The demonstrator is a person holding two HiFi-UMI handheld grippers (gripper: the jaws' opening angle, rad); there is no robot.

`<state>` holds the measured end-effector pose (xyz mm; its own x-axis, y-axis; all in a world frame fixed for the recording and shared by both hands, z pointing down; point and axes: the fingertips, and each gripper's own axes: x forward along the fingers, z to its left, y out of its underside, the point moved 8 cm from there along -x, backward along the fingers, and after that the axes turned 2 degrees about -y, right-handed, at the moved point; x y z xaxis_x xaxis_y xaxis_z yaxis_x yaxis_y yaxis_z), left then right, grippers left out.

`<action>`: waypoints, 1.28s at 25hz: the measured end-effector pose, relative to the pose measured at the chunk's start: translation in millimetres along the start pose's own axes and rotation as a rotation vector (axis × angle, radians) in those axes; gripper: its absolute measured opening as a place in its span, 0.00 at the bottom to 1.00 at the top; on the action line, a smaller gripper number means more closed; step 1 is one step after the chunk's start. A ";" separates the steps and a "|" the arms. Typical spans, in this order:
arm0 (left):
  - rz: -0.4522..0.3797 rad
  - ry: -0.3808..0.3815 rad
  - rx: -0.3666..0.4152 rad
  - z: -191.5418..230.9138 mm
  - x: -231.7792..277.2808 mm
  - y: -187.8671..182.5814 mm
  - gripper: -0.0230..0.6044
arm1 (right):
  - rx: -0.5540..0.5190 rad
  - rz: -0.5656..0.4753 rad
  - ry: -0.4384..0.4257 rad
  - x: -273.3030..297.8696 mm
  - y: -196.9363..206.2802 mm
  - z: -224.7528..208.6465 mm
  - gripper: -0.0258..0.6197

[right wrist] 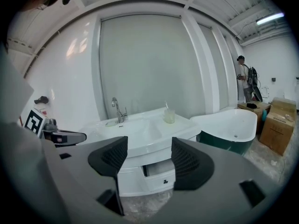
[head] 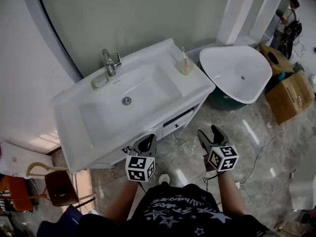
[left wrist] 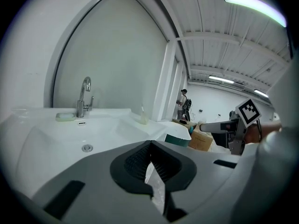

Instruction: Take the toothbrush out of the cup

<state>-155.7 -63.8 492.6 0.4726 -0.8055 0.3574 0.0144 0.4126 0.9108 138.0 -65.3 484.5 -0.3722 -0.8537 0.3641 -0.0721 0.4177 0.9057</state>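
A clear cup (head: 185, 67) with a toothbrush (head: 183, 55) upright in it stands on the far right corner of the white washbasin (head: 190, 85). The cup also shows small in the left gripper view (left wrist: 143, 119) and the right gripper view (right wrist: 169, 115). Both grippers hover low in front of the vanity, well short of the cup. My left gripper (head: 147, 144) (left wrist: 150, 144) is shut with nothing in it, its pads meeting at the tips. My right gripper (head: 211, 136) (right wrist: 148, 158) is open and holds nothing.
A chrome faucet (head: 111, 61) and a soap dish (head: 99, 81) sit at the basin's back edge. A white freestanding tub (head: 238, 74) stands to the right, with cardboard boxes (head: 291, 96) beyond it. A chair (head: 60, 187) stands at lower left. A person (right wrist: 244, 80) stands far back.
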 end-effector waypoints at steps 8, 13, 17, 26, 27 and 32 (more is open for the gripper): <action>0.001 0.028 0.026 8.0 34.0 -18.4 0.06 | 0.024 -0.008 0.039 21.7 -14.1 -25.3 0.49; -0.016 0.005 0.033 11.8 52.3 -36.8 0.06 | 0.005 -0.011 0.014 49.7 -34.1 -41.8 0.49; -0.014 -0.027 0.053 19.2 73.9 -47.6 0.06 | -0.007 -0.020 -0.018 88.1 -50.7 -59.8 0.49; -0.038 -0.145 0.042 35.1 146.4 -90.6 0.06 | -0.034 -0.021 -0.112 188.2 -110.6 -115.7 0.49; -0.044 -0.160 0.037 36.6 154.7 -96.1 0.06 | -0.039 -0.018 -0.123 199.4 -118.8 -122.0 0.49; -0.046 -0.218 0.013 40.4 194.8 -116.6 0.06 | -0.072 0.013 -0.168 255.0 -154.4 -149.3 0.49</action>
<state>-100.9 -286.0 464.3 0.2700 -0.8968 0.3504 0.0191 0.3689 0.9293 192.4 -394.0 469.9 -0.5222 -0.7820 0.3402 -0.0024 0.4002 0.9164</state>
